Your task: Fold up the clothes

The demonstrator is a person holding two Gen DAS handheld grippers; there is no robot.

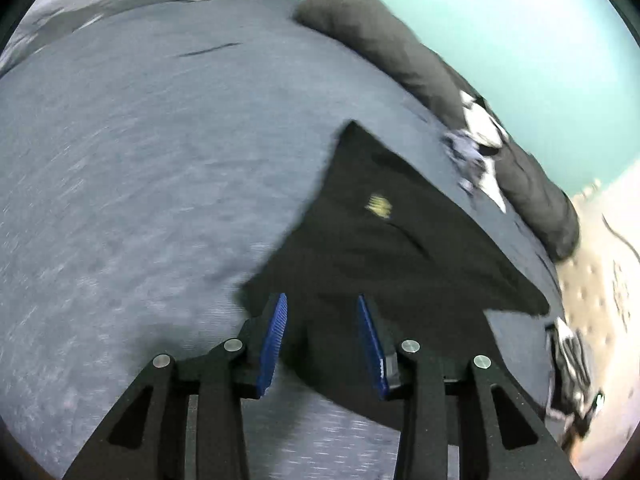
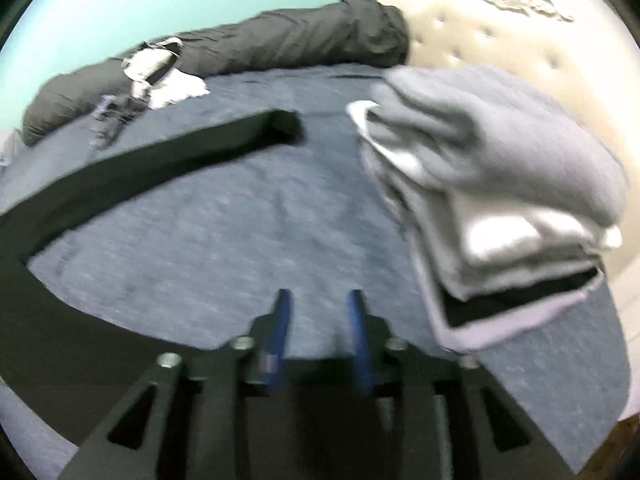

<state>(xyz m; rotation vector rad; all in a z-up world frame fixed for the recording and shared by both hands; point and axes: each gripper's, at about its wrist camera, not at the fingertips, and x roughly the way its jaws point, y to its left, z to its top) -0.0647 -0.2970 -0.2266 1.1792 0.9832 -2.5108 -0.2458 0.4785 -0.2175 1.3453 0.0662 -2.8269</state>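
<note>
Left wrist view: left gripper (image 1: 322, 344) low at 6 o'clock, blue ribbed pads (image 1: 276, 340) spread apart, released, nothing pinched between them. Black fabric garment with a small yellow mark (image 1: 384, 236) spread flat on the blue-grey knit bedspread (image 1: 140, 184), reaching from between the finger pads up toward 1 o'clock; near edge lying directly under the spread fingers, contact with the pads not clear. Long dark grey bolster pillow (image 1: 384, 40) along the bed's far edge from 12 to 3 o'clock, against the pale teal wall (image 1: 500, 32). Crumpled black-and-white patterned cloth (image 1: 480, 140) at 2 o'clock, resting against the bolster. Right wrist view, blurred: right gripper (image 2: 320, 332) at 6 o'clock, blue pads parted with a gap, holding nothing, over bare bedspread. Same black garment seen as a dark band curving from 9 o'clock toward centre, with more dark fabric at 7 o'clock beside the left finger. Stack of folded grey and white clothes (image 2: 500, 184) at 3 o'clock on the bedspread, well apart from the garment. Cream tufted headboard (image 2: 500, 40) at 1 o'clock behind the stack.
</note>
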